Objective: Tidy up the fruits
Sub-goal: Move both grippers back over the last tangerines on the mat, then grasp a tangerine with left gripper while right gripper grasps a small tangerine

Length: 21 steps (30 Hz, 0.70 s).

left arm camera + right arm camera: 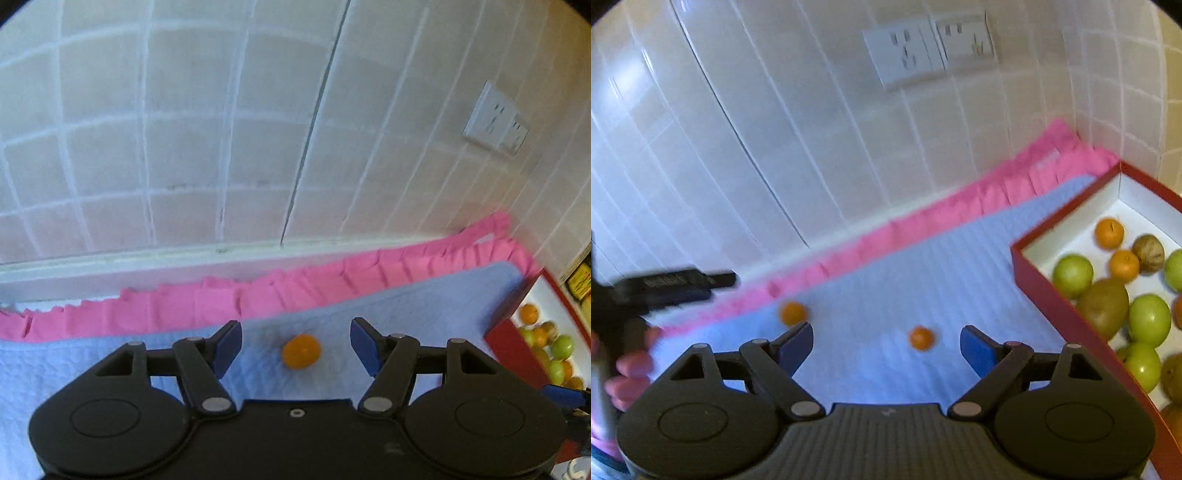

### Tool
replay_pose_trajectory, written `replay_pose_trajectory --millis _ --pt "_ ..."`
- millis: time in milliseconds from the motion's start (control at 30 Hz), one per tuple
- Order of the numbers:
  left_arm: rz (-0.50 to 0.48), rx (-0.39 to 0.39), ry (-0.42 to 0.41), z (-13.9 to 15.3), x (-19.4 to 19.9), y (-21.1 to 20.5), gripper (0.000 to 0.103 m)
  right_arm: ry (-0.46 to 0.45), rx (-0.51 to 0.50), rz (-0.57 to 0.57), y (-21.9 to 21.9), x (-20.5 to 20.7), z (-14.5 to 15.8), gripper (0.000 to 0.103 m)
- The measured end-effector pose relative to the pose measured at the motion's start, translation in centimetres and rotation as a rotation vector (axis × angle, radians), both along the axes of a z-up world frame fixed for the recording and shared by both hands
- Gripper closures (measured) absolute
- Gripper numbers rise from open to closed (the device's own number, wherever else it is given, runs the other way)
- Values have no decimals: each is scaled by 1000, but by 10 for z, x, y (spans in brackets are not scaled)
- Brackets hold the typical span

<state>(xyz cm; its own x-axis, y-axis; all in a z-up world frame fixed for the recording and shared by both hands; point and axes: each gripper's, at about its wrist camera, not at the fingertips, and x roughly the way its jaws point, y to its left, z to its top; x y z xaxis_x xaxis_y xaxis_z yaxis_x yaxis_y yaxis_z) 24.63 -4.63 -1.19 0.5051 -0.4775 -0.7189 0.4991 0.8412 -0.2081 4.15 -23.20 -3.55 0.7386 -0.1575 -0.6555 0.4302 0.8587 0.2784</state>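
Note:
In the left wrist view, a small orange lies on the pale blue cloth just ahead of my open, empty left gripper, between its blue pads. In the right wrist view, my right gripper is open and empty above the cloth. A small orange lies just ahead of it, and a second small orange lies further left. A red box with a white inside holds several oranges, green apples and brownish fruits at the right. The box also shows in the left wrist view.
A pink ruffled cloth edge runs along the white tiled wall. Wall sockets sit above. The left hand and its gripper show at the left of the right wrist view.

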Motion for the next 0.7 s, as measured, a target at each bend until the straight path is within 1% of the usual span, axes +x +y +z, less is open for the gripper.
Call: replay_pose_trajectory --millis 33,100,133,233,267,333,433,600,667,700 --pt "-4 22 4 -7 2 -3 26 33 -6 16 0 7 -8 21" --pt "-15 60 8 -20 5 -8 26 87 -8 46 1 19 -24 39" --pt "-29 76 9 -28 6 -11 26 97 -7 45 0 23 -31 41" --pt "-68 124 -22 -45 3 -19 26 119 -2 34 -4 34 -47 44" --pt "-82 140 -41 -50 2 -22 26 120 -9 39 -4 37 -50 46" --pt "-103 159 -63 -58 2 -25 26 113 -45 37 -4 43 -52 46" --pt "-116 162 -66 -64 8 -28 26 118 -92 24 -7 58 -57 47" --pt "-112 146 -35 -72 21 -33 25 130 -122 22 -12 75 -68 62" --pt "-117 137 -31 -73 23 -35 27 131 -118 25 -13 78 -72 63" --pt "-123 136 -32 -73 22 -38 31 131 -116 27 -14 80 -74 63"
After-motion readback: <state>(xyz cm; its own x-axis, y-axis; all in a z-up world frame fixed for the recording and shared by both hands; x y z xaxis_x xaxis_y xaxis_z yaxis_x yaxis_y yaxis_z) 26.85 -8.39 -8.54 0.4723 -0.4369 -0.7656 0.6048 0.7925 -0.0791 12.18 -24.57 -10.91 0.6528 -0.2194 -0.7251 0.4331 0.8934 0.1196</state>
